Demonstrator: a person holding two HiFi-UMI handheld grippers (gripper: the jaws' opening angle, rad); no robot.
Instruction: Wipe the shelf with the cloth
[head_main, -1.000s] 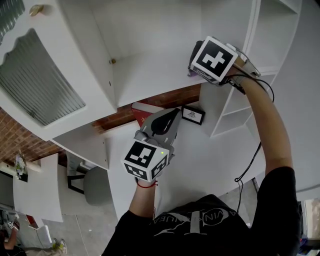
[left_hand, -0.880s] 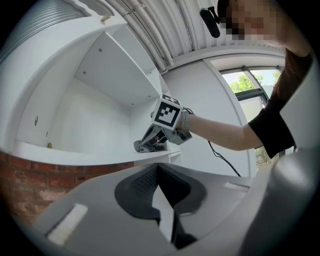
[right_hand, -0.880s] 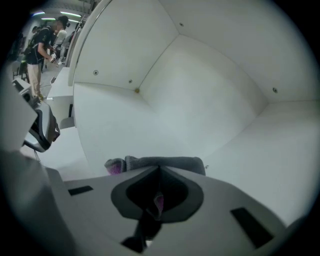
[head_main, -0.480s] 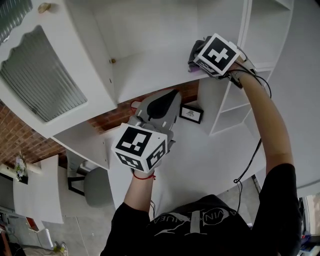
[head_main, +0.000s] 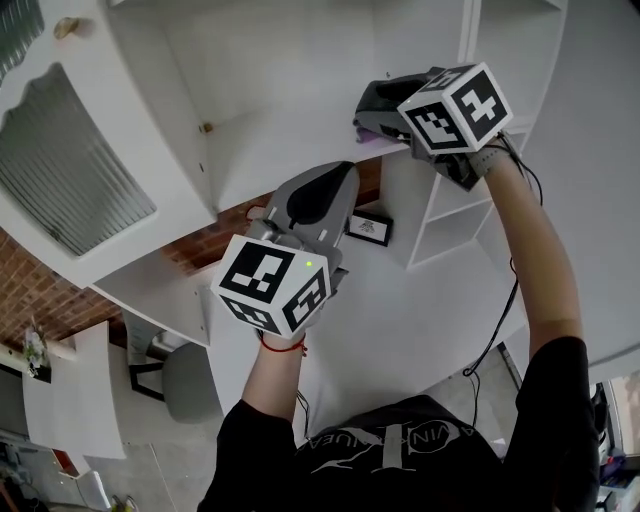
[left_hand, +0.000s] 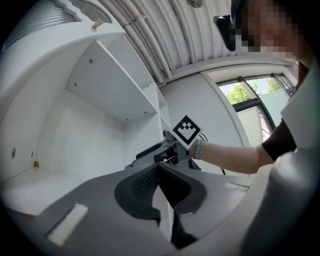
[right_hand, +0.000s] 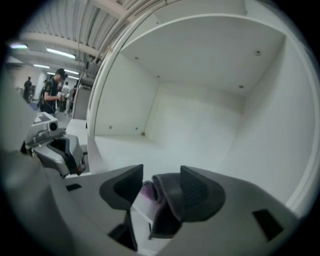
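Observation:
A grey and purple cloth (right_hand: 162, 200) lies bunched at the front edge of the white shelf (right_hand: 130, 150). My right gripper (right_hand: 161, 182) is at that edge; its jaws have just been opening and now stand apart, with the cloth between them, draped against the right pad. In the head view the right gripper (head_main: 375, 115) is at the shelf's (head_main: 290, 140) right end, and a purple bit of cloth (head_main: 368, 140) shows under it. My left gripper (head_main: 335, 180) is lower, under the shelf's front edge, with nothing in it. In its own view the left gripper (left_hand: 159, 172) has its pads together.
A small black-framed card (head_main: 367, 228) stands on the white desk (head_main: 420, 320) below, against a brick wall (head_main: 230, 240). A ribbed-glass cabinet door (head_main: 70, 170) hangs open at the left. Narrow side compartments (head_main: 450, 220) are at the right. A grey chair (head_main: 185, 380) stands below left.
The right gripper has rolled and lifted at the shelf edge, and its jaws have opened. The left gripper has risen toward the shelf.

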